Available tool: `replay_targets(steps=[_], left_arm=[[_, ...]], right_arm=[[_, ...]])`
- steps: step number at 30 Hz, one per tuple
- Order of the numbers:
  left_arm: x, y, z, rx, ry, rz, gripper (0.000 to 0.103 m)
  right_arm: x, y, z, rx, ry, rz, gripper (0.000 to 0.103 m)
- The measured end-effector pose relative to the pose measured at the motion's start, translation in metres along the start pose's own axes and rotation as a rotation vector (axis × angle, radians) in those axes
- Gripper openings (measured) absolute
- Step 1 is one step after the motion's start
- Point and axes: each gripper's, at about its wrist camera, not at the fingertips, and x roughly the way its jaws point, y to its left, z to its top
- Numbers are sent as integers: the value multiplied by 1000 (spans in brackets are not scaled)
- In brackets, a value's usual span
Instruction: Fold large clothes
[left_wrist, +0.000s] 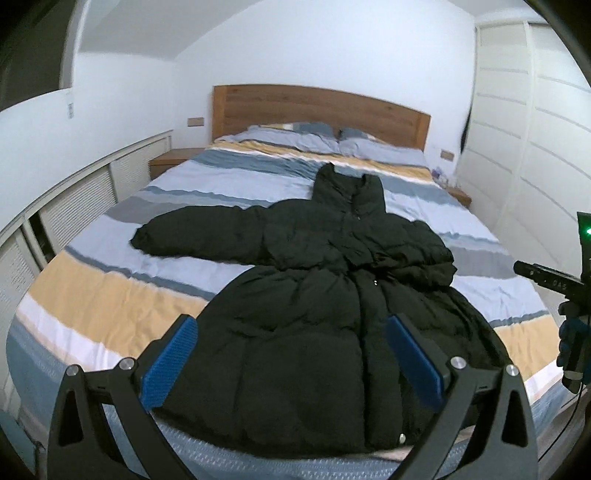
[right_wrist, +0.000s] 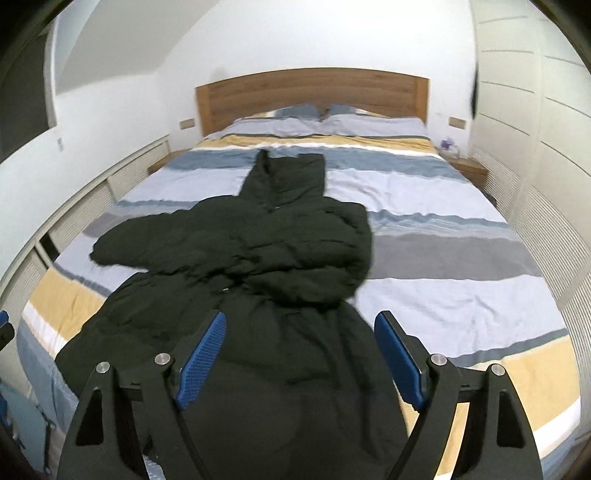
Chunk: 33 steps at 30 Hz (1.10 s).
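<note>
Left wrist view: the left gripper (left_wrist: 290, 354) has its blue pads spread wide and grasps nothing, hovering above the hem end of a black padded coat (left_wrist: 306, 295). In the right wrist view the right gripper (right_wrist: 300, 356) is likewise released and empty, above the coat's lower half.

The coat lies face up on a striped bed (left_wrist: 110, 295), hood towards the wooden headboard (left_wrist: 314, 107) and hem at the foot end, farthest from the headboard. One sleeve is folded across the chest; the other sleeve (left_wrist: 192, 234) stretches out flat to the side.

Judgement: the fold is partly done. The next move likely calls for gripping the outstretched sleeve's cuff and laying it across the chest.
</note>
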Motion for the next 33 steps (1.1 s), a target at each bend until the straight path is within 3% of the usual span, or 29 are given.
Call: replay_targets(steps=[4, 9, 14, 19, 23, 33], left_arm=[[56, -26, 26, 49, 28, 1, 103], [157, -57, 68, 71, 29, 29, 103], [262, -92, 101, 124, 4, 2, 103], [332, -114, 120, 119, 41, -4, 103], [369, -128, 117, 118, 89, -1, 103], [433, -129, 63, 112, 257, 31, 103]], right_arm=[[34, -23, 4, 26, 17, -17, 78], [110, -38, 31, 9, 17, -27, 74], [197, -50, 59, -4, -16, -41, 72], [262, -54, 67, -13, 13, -44, 72], [285, -44, 56, -54, 66, -19, 72], [307, -44, 19, -80, 145, -20, 73]])
